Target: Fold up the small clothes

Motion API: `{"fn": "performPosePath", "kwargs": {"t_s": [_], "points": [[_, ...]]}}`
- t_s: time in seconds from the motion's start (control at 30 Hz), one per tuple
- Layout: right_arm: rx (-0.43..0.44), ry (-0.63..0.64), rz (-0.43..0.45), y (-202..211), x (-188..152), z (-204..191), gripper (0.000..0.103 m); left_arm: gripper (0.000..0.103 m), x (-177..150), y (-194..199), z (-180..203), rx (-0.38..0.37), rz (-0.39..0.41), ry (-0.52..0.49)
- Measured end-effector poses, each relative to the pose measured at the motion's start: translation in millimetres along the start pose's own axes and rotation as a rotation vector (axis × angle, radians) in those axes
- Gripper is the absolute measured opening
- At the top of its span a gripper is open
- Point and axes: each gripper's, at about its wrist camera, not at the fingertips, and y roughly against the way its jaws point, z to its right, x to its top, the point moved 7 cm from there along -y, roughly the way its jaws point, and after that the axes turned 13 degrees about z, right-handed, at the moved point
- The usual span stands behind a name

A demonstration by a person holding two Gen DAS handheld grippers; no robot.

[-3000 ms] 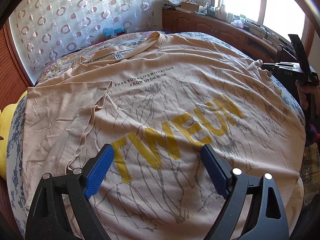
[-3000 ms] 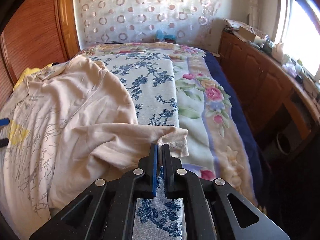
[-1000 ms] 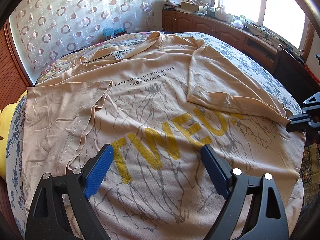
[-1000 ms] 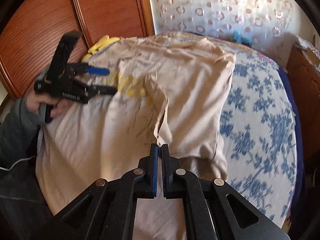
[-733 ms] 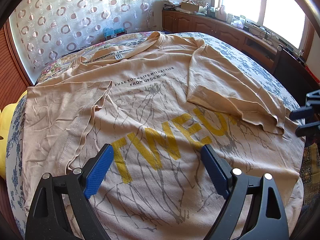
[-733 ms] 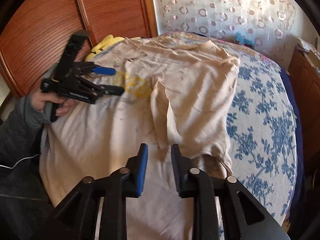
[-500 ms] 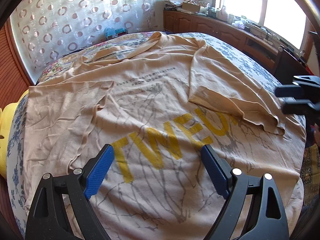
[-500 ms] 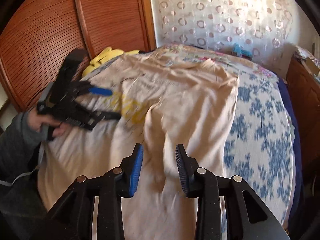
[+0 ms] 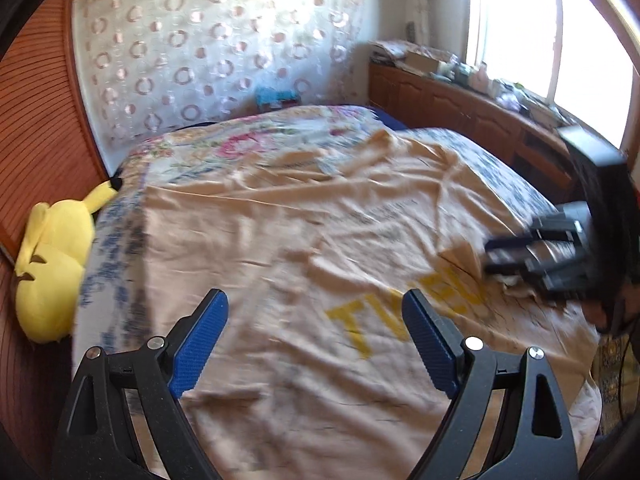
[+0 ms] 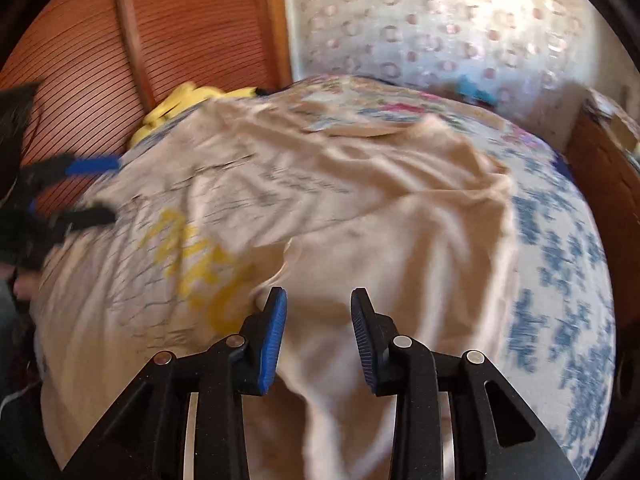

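Beige t-shirt (image 10: 360, 216) fills the centre of both views, spread over the floral bed (image 10: 568, 248), both sleeves flapped inward, body still unfolded. Right gripper (image 10: 319, 330) part-open, holding nothing; left gripper (image 9: 316, 344) gapes wide, empty, above the lower hem.

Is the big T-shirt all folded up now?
Not yet. The T-shirt lies mostly spread on the bed, with only one sleeve folded over.
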Motion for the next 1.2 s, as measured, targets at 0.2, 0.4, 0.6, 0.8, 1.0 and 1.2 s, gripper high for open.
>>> {"fn": "performPosePath", "kwargs": {"t_s": [0.2,0.4,0.6,0.8,1.0,1.2], "points": [[0.109,-0.016,0.016,-3,9,-17,0.035,0.089,12,-5,-47,0.063,0.025,0.052],[-0.012,0.008,0.043,-1,28,36,0.043,0.089,18,-30,-90,0.112,-0.004,0.074],[-0.13,-0.071,0.045,-18,43,117,0.049,0.087,18,-56,-122,0.101,-0.04,0.117],[-0.168,-0.123,0.036,-56,58,160,0.049,0.069,18,-86,-149,0.089,-0.088,0.143],[-0.17,-0.145,0.028,-82,62,185,0.05,0.063,15,-114,-166,0.094,-0.136,0.166],[-0.167,-0.115,0.012,-94,62,182,0.052,0.06,15,-131,-175,0.087,-0.155,0.183]]}}
